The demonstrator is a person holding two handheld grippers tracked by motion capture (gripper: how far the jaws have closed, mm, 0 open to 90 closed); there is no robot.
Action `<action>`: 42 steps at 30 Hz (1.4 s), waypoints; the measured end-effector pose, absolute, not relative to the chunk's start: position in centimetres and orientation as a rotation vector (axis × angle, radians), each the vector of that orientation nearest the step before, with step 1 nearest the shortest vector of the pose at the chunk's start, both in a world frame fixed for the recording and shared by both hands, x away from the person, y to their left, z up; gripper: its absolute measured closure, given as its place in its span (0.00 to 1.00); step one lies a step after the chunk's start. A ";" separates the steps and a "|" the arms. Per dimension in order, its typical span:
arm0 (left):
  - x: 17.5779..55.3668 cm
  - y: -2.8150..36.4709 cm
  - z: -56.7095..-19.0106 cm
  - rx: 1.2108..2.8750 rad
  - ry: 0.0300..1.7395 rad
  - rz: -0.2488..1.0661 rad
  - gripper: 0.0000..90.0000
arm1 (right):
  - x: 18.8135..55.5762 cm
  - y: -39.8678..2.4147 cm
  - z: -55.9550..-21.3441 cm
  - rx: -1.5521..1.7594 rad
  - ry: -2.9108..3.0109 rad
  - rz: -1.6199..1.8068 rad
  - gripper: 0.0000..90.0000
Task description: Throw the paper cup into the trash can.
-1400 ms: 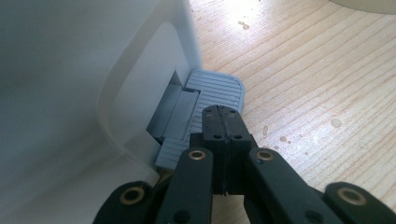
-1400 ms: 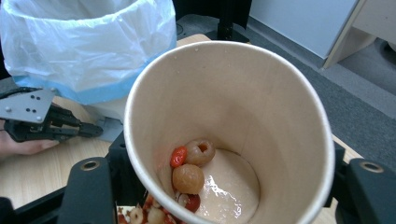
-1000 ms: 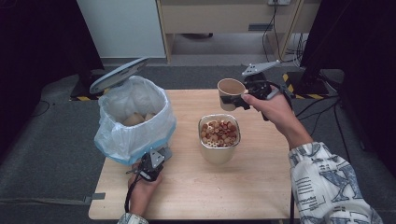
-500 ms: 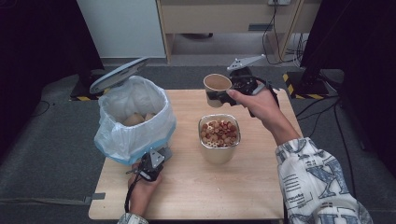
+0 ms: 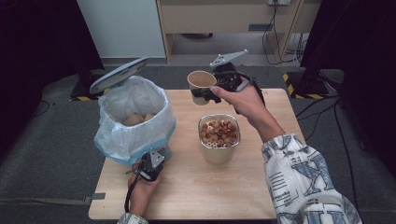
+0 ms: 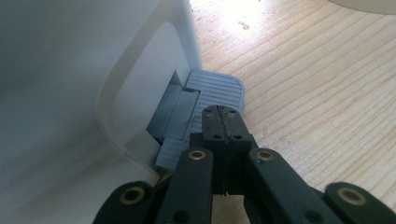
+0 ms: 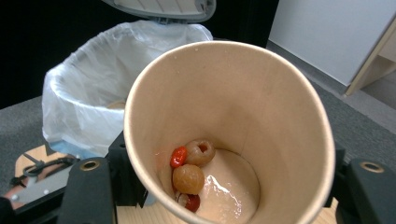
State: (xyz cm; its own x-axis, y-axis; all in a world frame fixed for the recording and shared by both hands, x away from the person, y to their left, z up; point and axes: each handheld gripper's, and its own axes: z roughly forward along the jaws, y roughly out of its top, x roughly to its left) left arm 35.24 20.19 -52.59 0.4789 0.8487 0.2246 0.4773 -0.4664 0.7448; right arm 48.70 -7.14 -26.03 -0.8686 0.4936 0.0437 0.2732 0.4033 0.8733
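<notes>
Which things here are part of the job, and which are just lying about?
In use:
- paper cup with food scraps, clamped in the right gripper
- lined pedal bin, lid up
- bin pedal, pressed by the shut left gripper

Lying about:
- tub of nuts and dried fruit
- black and yellow tape on the floor

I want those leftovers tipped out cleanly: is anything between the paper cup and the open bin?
Nothing visible. The right claw holds the paper cup in the air right of the bin, whose lid is up; the metal cup of snacks sits nearer the person, off that line.
</notes>
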 end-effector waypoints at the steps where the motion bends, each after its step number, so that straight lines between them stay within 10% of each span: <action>1: 35.2 20.2 -52.6 2.119 1.092 0.791 0.99 | 48.7 -7.1 -26.0 0.678 2.438 1.454 0.37; 42: 35.2 20.2 -52.6 2.109 1.098 0.795 0.99 | 47.8 4.6 -25.1 0.542 2.496 1.528 0.36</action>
